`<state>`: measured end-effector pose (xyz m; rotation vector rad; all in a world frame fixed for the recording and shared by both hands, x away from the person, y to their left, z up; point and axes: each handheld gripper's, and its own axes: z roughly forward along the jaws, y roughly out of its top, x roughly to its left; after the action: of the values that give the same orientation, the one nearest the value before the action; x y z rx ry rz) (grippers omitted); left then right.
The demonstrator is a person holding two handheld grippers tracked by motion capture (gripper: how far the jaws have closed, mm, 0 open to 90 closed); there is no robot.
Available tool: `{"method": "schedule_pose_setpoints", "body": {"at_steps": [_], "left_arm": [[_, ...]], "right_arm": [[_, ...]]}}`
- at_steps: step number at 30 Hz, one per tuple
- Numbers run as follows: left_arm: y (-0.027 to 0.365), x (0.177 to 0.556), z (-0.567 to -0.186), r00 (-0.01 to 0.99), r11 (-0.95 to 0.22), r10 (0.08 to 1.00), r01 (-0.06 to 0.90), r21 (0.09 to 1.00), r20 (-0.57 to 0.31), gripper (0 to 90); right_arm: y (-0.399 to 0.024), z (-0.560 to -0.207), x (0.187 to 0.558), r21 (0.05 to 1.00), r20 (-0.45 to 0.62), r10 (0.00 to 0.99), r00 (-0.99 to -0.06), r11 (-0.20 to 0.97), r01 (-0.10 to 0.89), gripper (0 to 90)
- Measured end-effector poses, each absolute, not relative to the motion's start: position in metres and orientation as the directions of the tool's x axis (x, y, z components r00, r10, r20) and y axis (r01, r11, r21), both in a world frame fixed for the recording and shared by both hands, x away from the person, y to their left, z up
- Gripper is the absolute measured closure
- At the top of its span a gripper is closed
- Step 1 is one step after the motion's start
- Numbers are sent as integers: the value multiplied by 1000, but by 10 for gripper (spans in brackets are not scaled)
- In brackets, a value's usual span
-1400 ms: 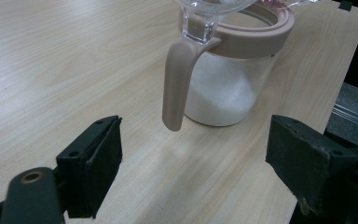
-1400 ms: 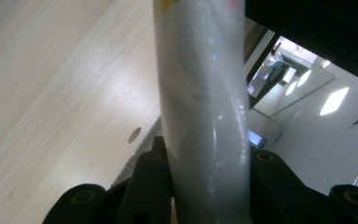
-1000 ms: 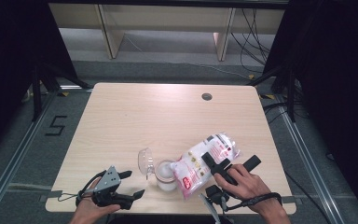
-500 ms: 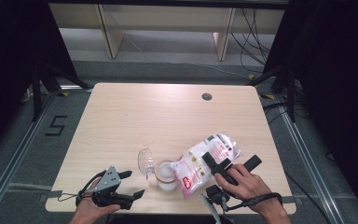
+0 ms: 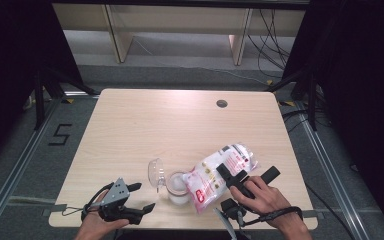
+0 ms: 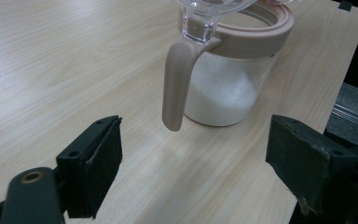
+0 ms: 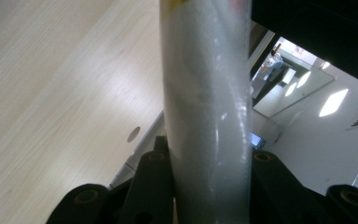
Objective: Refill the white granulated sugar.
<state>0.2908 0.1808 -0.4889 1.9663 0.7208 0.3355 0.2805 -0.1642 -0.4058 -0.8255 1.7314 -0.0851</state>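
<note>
Your right claw (image 5: 247, 176) pinches the bag (image 5: 219, 176), a soft white plastic pouch with red print, its jaws pressed on either side of it; in the right gripper view the bag (image 7: 207, 112) rises between the two black jaws as a frosted, crinkled column that blocks most of what lies ahead, and its top runs off the frame, so the print cannot be read there. From above, the bag leans over the jar (image 5: 177, 187), and its lower corner hides part of the jar's rim, so you cannot tell whether the two touch. Your left claw (image 5: 141, 196) stands spread wide with nothing between its jaws, hovering low over the bench (image 5: 180, 125), a pale wood-grain top with a smooth matt finish. Straight ahead of that claw, near but apart from it, stands the jar (image 6: 226, 79): clear round walls, a dusty pink band around the rim, a curved pink handle (image 6: 177, 84) hanging down towards the jaws, and fine white powder filling its lower part. Its clear lid (image 5: 156, 172) is flipped up and back; in the left gripper view the lid is cut off at the top edge.
</note>
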Motion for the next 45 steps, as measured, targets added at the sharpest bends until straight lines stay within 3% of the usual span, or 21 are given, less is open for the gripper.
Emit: {"method": "schedule_pose_setpoints", "body": {"at_steps": [32, 45], "left_arm": [[181, 291, -489, 789, -346, 611, 344, 873, -69, 180], [181, 291, -489, 788, -345, 611, 347, 872, -72, 180]], "right_arm": [[-165, -403, 279, -463, -811, -574, -109, 745, -480, 789], [-166, -407, 282, -442, -835, -547, -66, 737, -512, 790]]}}
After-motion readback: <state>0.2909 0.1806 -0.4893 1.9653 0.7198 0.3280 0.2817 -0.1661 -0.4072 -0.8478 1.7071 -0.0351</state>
